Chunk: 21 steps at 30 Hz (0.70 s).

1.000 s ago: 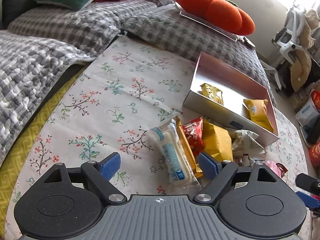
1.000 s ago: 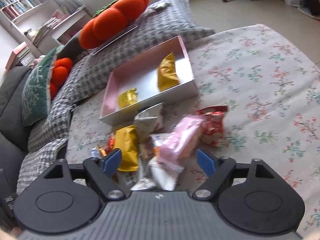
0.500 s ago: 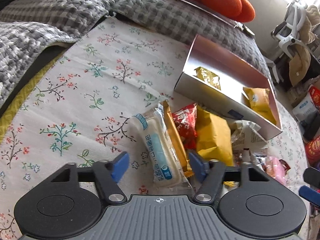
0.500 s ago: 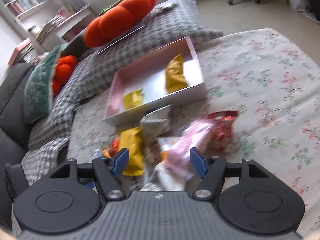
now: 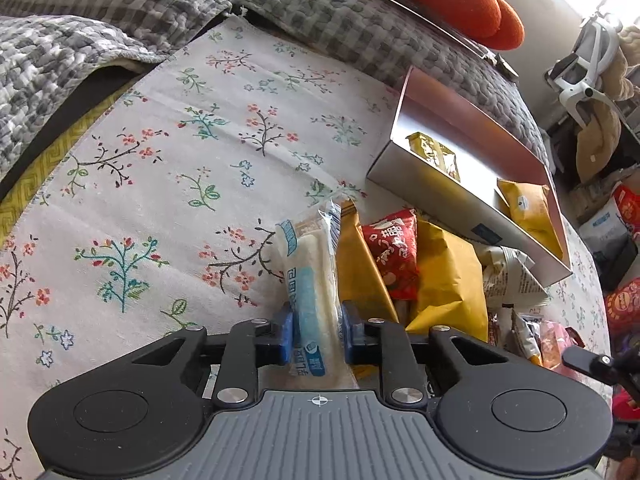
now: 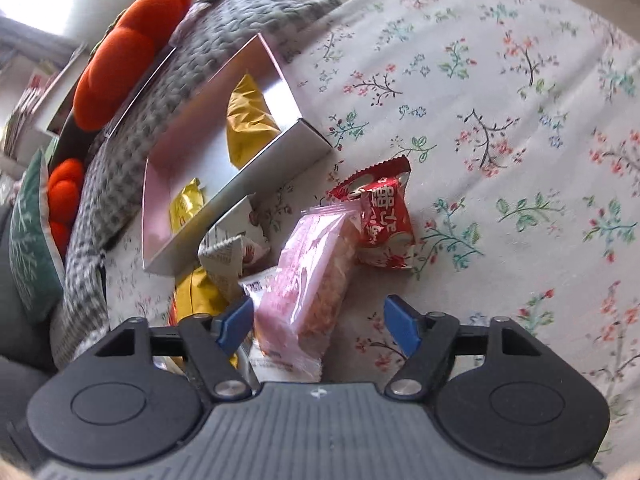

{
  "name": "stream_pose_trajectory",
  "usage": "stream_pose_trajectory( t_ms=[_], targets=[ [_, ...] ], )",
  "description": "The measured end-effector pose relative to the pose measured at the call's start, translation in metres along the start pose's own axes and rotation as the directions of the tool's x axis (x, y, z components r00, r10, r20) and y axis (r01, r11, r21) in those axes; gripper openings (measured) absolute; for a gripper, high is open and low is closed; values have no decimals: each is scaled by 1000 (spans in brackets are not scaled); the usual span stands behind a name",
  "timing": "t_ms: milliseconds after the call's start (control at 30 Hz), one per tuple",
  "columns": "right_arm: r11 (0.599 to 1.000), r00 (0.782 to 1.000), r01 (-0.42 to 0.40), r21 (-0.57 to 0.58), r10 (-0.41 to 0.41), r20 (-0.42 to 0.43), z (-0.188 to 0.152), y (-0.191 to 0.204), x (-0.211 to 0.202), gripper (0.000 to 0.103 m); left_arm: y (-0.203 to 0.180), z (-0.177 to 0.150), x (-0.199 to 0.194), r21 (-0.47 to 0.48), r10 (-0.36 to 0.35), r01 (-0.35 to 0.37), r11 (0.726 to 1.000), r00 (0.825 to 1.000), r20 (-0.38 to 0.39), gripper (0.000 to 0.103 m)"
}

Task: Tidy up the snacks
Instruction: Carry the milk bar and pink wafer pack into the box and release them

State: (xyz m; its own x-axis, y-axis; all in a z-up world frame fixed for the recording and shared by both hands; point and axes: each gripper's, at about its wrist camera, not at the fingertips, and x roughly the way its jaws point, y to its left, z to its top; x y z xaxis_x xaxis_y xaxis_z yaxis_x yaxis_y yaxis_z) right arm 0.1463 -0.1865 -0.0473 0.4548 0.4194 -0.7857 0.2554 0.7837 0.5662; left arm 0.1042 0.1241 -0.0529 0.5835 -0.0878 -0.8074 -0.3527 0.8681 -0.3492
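A floral tablecloth (image 5: 168, 184) covers the table; far behind lie grey checked cushions (image 5: 344, 28) (orange plush pumpkin (image 6: 124, 56) on top).

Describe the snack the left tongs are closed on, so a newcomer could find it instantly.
Start at the open pink box on the floral tablecloth and drop to the snack pile in front of it. At the pile's left edge, beside an orange packet, lies the long white bar in clear wrap with a light-blue label, the only pale, slim one.
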Motion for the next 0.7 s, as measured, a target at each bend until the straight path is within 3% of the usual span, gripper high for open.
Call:
stream_pose_trajectory(
  t_ms=[133,433,700],
  targets=[
    [1000,1000,-10,26,10,4,0,0,4,40,1,0,-4,-9,-12,12,1000,1000,5,18],
    [1000,998,-8,-28,9,56,-7,-1,-9,35,3,1,-21,2,-44,44,999,998,42,18],
    [985,993,-22,-171,41,110,-13,13,-20,34,3,1,-35,-10,-81,82,997,995,52,18]
  ],
)
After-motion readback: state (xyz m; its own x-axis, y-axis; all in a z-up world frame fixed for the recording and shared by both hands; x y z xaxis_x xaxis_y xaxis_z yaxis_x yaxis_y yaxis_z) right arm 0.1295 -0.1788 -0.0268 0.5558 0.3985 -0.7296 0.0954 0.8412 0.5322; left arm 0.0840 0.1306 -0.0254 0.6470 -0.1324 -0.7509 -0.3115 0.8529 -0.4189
